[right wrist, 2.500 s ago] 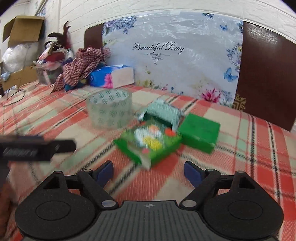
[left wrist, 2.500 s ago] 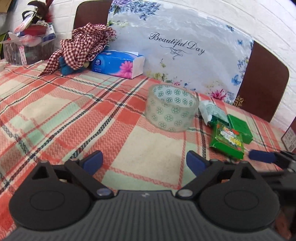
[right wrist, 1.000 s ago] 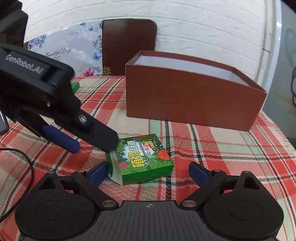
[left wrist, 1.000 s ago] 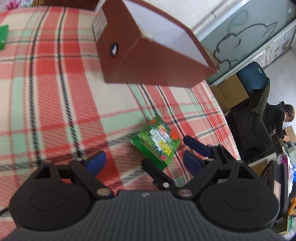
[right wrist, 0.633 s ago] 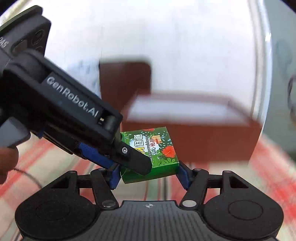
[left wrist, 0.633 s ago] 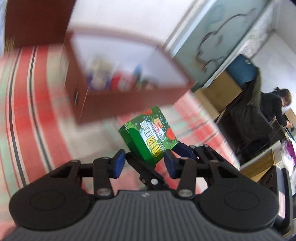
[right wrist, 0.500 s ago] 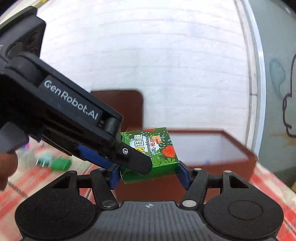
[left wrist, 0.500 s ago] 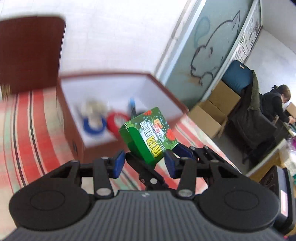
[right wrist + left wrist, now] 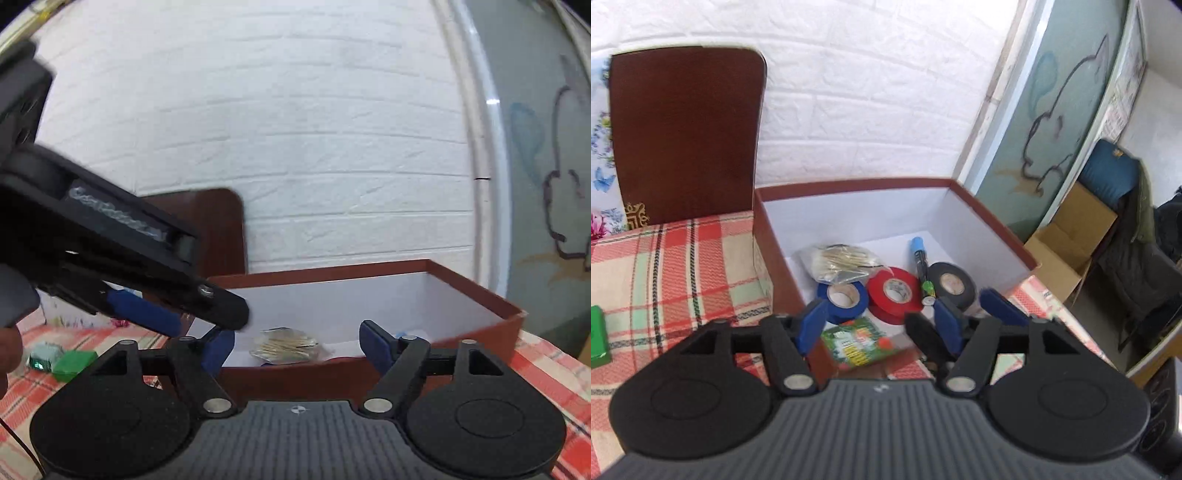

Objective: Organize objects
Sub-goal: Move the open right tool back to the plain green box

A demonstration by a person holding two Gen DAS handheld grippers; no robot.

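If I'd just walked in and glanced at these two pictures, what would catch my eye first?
Probably the open brown box on the checked tablecloth, with blue, red and black tape rolls lined up inside beside a blue marker. Just in front, a small green packet shows blurred between the opening, blue-padded fingers of the left gripper, which no longer press on it. The right gripper, also opening, holds nothing.

Both grippers side by side, left gripper and right gripper jaws opening, nothing gripped
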